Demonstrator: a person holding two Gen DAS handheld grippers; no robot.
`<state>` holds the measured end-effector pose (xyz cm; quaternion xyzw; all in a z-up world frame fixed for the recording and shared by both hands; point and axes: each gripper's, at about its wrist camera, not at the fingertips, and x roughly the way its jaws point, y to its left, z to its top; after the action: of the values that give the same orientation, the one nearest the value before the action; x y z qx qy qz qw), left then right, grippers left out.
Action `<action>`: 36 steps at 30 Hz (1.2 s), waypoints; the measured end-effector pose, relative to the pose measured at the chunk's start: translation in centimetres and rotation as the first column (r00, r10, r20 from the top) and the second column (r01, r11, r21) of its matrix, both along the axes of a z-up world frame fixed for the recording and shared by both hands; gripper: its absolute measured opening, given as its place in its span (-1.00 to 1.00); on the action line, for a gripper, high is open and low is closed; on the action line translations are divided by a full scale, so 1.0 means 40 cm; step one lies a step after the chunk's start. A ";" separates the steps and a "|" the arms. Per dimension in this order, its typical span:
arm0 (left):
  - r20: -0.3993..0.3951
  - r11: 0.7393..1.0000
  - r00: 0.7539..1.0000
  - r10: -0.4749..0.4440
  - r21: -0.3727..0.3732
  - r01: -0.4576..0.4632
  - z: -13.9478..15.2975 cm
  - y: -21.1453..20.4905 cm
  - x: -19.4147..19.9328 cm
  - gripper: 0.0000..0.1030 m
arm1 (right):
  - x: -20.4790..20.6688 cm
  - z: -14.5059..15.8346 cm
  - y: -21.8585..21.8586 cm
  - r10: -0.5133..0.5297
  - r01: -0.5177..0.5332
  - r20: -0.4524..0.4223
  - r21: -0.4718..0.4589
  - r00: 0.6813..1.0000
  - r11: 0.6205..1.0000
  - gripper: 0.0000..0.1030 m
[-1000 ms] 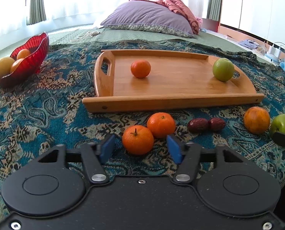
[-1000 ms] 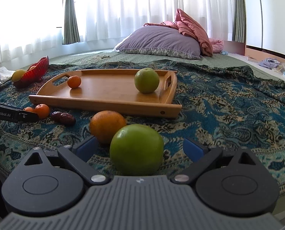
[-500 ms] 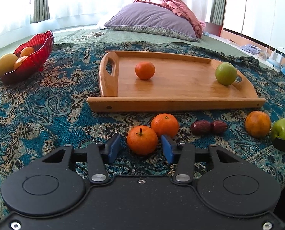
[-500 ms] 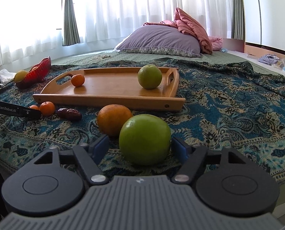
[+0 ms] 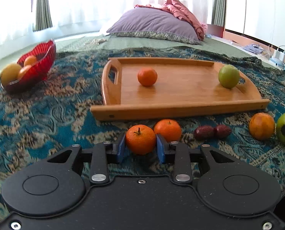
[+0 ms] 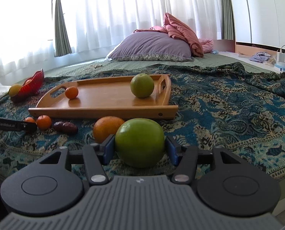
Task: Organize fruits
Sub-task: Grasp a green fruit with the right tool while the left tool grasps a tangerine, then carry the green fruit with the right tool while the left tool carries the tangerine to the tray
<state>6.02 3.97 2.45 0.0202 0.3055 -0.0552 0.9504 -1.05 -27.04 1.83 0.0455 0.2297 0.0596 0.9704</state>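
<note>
Mandarin (image 5: 140, 139) stem up, left gripper (image 5: 140, 149) clamped on it | right gripper (image 6: 140, 149) closing, pads touching green apple (image 6: 140, 142)

window: white sheer curtains (image 6: 123, 15), bright daylight | bed: teal patterned blanket (image 6: 228, 103) | purple pillow (image 6: 152, 47)

Orange mandarin (image 5: 140, 139), green apple (image 6: 140, 142), teal paisley blanket (image 6: 228, 111), red bowl (image 5: 38, 67)

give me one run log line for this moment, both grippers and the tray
left gripper: shut on tangerine | right gripper: closing, pads on green apple | tray: one tangerine, one apple
</note>
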 end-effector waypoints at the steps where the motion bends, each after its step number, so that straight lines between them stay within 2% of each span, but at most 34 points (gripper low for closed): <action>1: 0.007 1.000 1.000 0.001 0.002 -0.001 0.008 0.000 0.003 -0.39 | 0.005 0.007 -0.002 -0.005 0.005 0.004 0.007 1.000 1.000 0.15; 9: 0.051 1.000 0.999 0.006 -0.002 -0.006 0.084 -0.008 0.055 -0.39 | 0.075 0.075 -0.026 -0.051 0.048 0.034 0.089 0.998 0.995 0.14; 13: 0.047 1.000 0.999 0.004 -0.009 -0.004 0.118 -0.014 0.101 -0.39 | 0.127 0.119 -0.025 -0.057 0.052 0.051 0.087 0.997 0.995 0.14; 22: 0.021 0.997 1.000 0.001 -0.076 0.000 0.191 -0.016 0.248 -0.39 | 0.272 0.207 -0.002 -0.045 0.042 0.056 0.054 0.997 0.998 0.14; 30: -0.074 0.991 0.997 0.010 -0.134 -0.020 0.214 -0.021 0.425 -0.39 | 0.447 0.255 0.013 -0.051 0.052 -0.012 0.070 0.999 0.996 0.14; 33: -0.107 0.989 0.994 0.010 -0.143 -0.026 0.199 -0.027 0.478 -0.39 | 0.522 0.249 0.019 -0.050 0.055 -0.071 0.071 0.996 0.996 0.13; 36: -0.140 0.991 0.990 0.019 -0.132 -0.037 0.175 -0.036 0.519 -0.39 | 0.584 0.224 0.038 -0.029 0.033 -0.124 0.025 0.992 0.999 0.13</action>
<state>26.78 2.52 9.46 -0.0520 0.3664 -0.0635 0.9268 22.31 -25.51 10.80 0.0659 0.2877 0.0447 0.9544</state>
